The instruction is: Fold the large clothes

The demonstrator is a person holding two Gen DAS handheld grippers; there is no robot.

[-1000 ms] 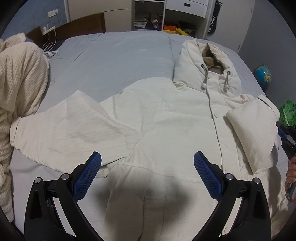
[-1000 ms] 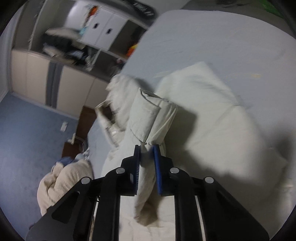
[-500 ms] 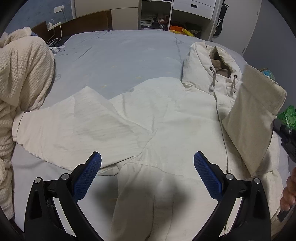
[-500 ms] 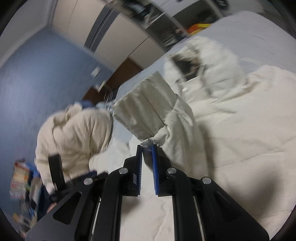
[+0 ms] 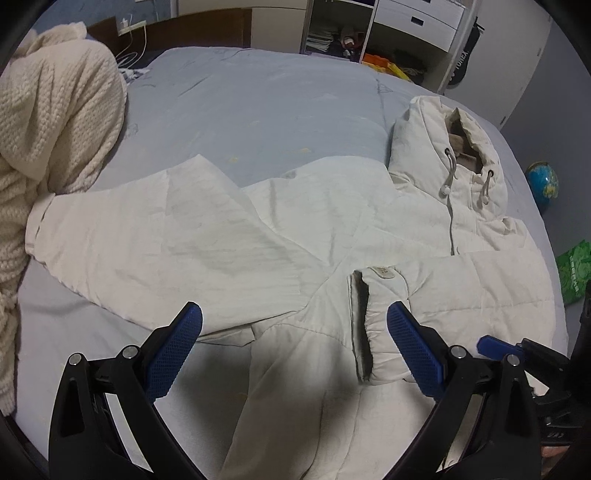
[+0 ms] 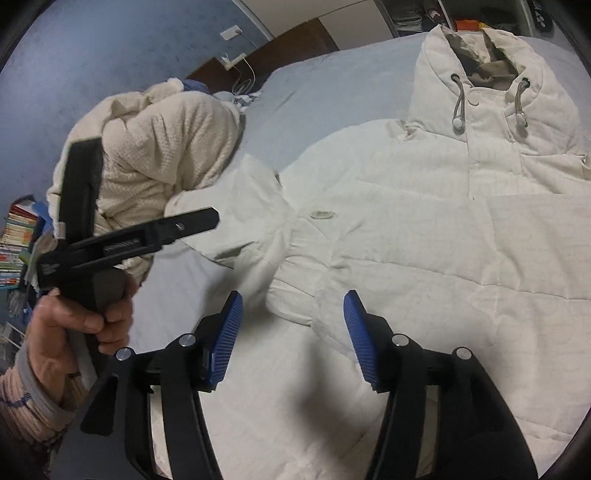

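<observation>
Fingers (image 6: 236,328) of my right gripper (image 6: 293,332) have just opened and hold nothing; the sleeve (image 5: 384,314) now lies folded across the jacket (image 5: 314,229). Left gripper (image 5: 293,347) is wide open, empty.

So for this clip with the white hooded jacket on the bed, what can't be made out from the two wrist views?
- Jacket hem: cut off by the bottom edge in both views, behind the gripper bodies.
- Folded sleeve cuff: the left gripper finger partly hides it in the left wrist view.
- Right gripper in the left wrist view: only a blue tip shows at the edge.
- Shelf contents: too small.
- Knitted garment: partly hidden behind the left gripper in the right wrist view.
</observation>
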